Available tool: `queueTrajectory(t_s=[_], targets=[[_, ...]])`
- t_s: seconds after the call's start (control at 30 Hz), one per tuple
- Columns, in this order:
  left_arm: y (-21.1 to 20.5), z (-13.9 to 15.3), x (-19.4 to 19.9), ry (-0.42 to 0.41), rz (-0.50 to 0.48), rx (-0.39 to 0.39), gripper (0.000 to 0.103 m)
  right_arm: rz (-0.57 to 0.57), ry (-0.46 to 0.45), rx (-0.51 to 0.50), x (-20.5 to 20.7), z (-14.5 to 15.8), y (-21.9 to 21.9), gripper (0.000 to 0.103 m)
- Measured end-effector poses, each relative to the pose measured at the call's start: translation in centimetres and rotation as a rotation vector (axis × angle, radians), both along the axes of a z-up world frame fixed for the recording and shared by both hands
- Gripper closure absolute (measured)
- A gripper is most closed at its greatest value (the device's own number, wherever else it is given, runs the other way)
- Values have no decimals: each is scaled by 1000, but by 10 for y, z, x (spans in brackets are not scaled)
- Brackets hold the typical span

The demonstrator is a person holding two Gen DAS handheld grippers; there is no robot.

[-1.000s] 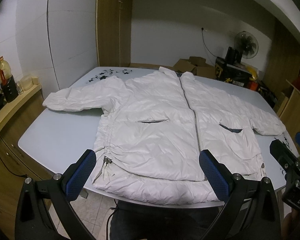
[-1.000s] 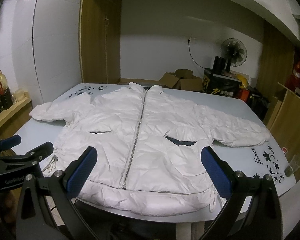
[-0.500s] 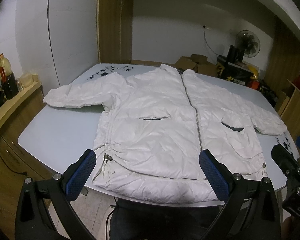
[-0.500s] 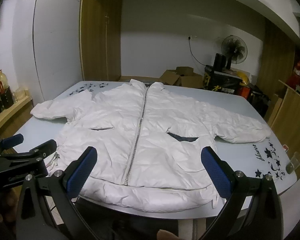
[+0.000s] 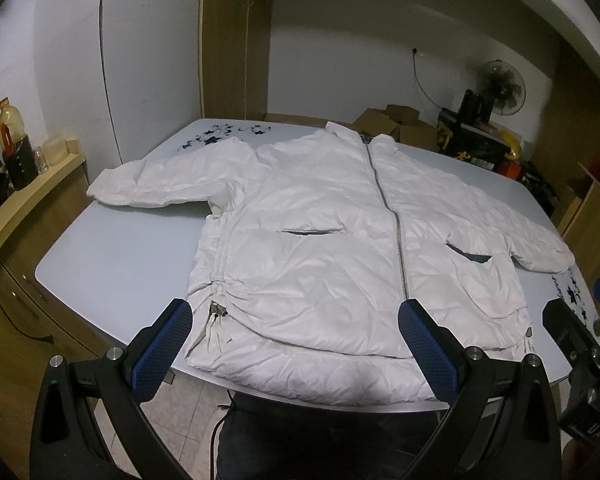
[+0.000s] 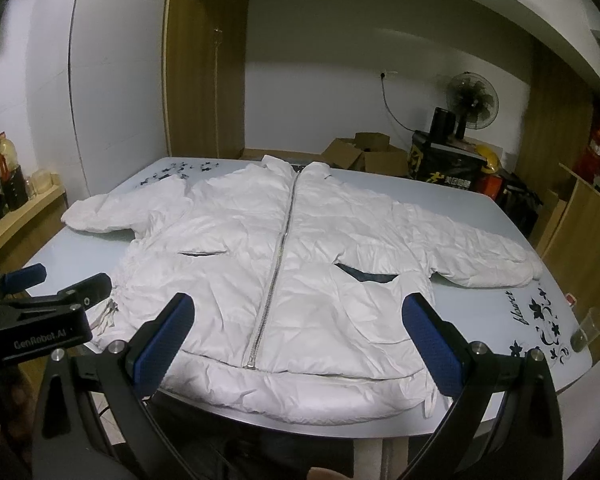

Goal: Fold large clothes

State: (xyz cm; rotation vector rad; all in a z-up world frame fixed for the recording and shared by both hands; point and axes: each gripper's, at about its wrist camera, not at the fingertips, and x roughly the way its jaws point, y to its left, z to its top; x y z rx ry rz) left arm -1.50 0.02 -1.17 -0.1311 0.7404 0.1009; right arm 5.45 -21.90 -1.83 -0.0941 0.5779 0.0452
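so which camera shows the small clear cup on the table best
The right wrist view. There the clear cup stands in full sight near the table's right edge, beside the flower print. In the left wrist view that corner lies behind the right gripper, so the cup cannot be made out.

My left wrist camera looks forward over the table's (image 5: 112, 264) near edge from left of centre; my right one sits just rightward, facing alike. Both share the whole jacket (image 5: 340, 248) (image 6: 284, 280) and far wall.
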Motion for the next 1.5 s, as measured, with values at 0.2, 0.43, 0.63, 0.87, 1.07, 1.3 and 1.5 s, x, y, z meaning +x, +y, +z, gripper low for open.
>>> queueTrajectory(t_s=[0.2,0.43,0.63,0.87,1.07,1.3,1.5], targets=[[0,-3,2,13,0,-3,0,9,20,0,2,-4,4,0],[1,-4,3,18,2,-4,0,6,25,6,3,-5,2,0],[1,-5,3,23,5,-3,0,14,28,14,4,-6,2,0],[1,-6,3,28,3,-2,0,25,36,31,5,-8,3,0],[1,-8,4,32,4,-3,0,32,43,39,5,-9,2,0],[1,-9,4,36,3,-3,0,39,50,42,6,-10,4,0],[1,-10,4,37,3,-3,0,40,52,42,6,-11,5,0]])
